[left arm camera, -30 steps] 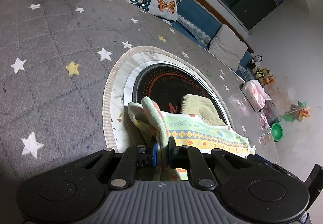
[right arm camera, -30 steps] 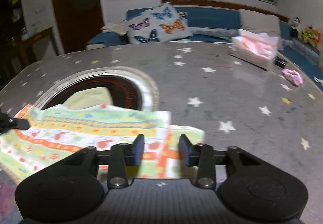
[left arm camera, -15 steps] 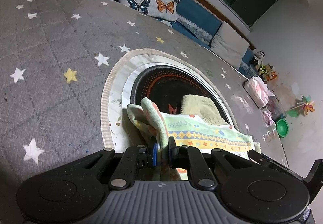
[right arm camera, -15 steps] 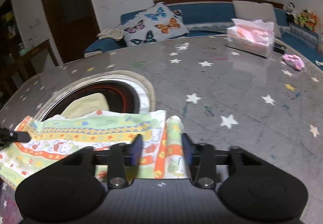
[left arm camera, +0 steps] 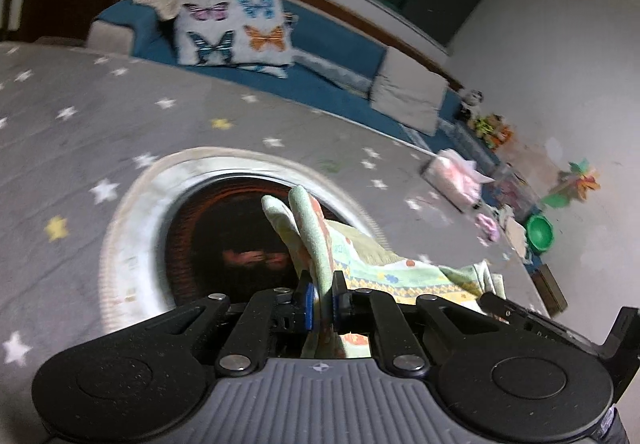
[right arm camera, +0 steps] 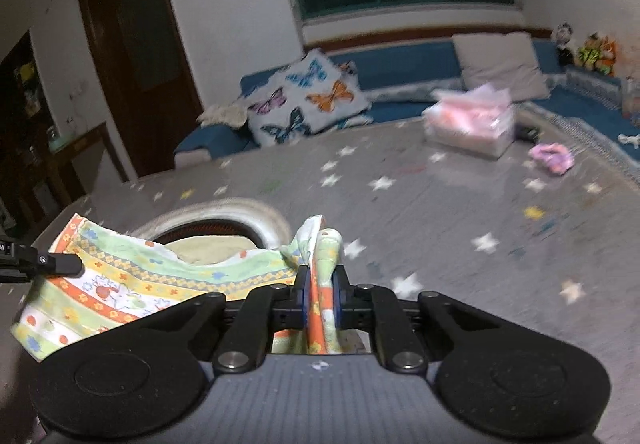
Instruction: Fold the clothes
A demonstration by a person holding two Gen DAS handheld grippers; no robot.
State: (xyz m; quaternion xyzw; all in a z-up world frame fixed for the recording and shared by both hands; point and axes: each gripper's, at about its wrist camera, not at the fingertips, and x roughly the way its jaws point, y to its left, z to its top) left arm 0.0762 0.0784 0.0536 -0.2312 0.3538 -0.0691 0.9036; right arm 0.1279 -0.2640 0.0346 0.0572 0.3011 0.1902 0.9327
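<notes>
- Grey quilted fabric scattered with white and yellow stars covers the table (right arm camera: 460, 212), which takes up most of both views; both are blurred.
- A blue sofa (left arm camera: 320, 56) is seen beyond the table's far edge, with a white cushion printed with butterflies (left arm camera: 232, 30) propped on it.
- A round opening with a pale rim (left arm camera: 132, 228) is cut into the table cover, and a dark heater with reddish rings (left arm camera: 224, 228) is seen inside it.
- The striped cloth (right arm camera: 132, 284), in green, yellow and orange bands with small flowers, is held up off the table between the two grippers, in front of the round opening and partly across it.
- A yellowish folded piece (right arm camera: 208, 248) is seen behind the cloth, over the opening.
- A pink tissue pack (right arm camera: 468, 120) is set on the far right part of the table, well apart from the cloth.
- The left gripper (left arm camera: 320, 298) is pressed together on a bunched corner of the cloth, which stands up between its blue pads.
- The right gripper (right arm camera: 320, 294) is likewise clamped on the opposite bunched edge of the cloth.
</notes>
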